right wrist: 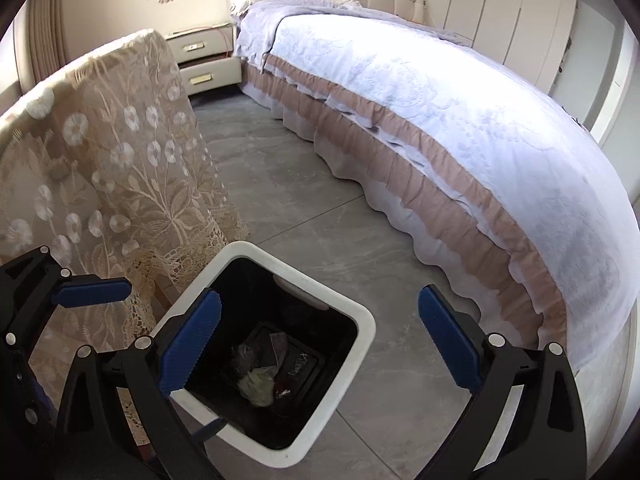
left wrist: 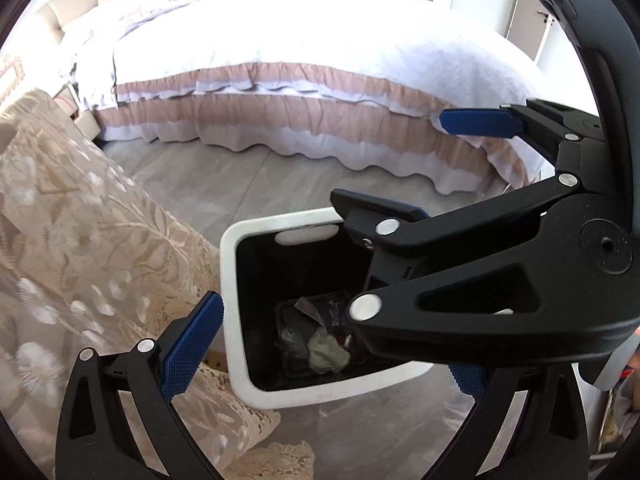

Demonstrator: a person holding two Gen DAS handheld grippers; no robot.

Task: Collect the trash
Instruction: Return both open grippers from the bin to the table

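Observation:
A white-rimmed bin (left wrist: 228, 280) with a black inside stands on the grey floor beside a lace-draped piece of furniture. At its bottom lie a crumpled pale paper (left wrist: 326, 354), clear wrappers and a dark red scrap. My left gripper (left wrist: 332, 340) hangs open over the bin's mouth with nothing between its blue pads. Its right finger is partly hidden behind the right gripper's black body. My right gripper (right wrist: 320, 300) is open and empty too, above the same bin (right wrist: 360, 320) and the pale paper (right wrist: 258, 386). One blue pad (right wrist: 92, 290) of the left gripper shows at the left edge.
A bed (right wrist: 460, 120) with a white cover and pink frills runs along the far and right side. The lace cloth (right wrist: 100, 168) hangs close to the bin's left. A nightstand (right wrist: 204, 60) and wardrobes (right wrist: 500, 8) stand at the back. Grey tiles (right wrist: 300, 200) lie between.

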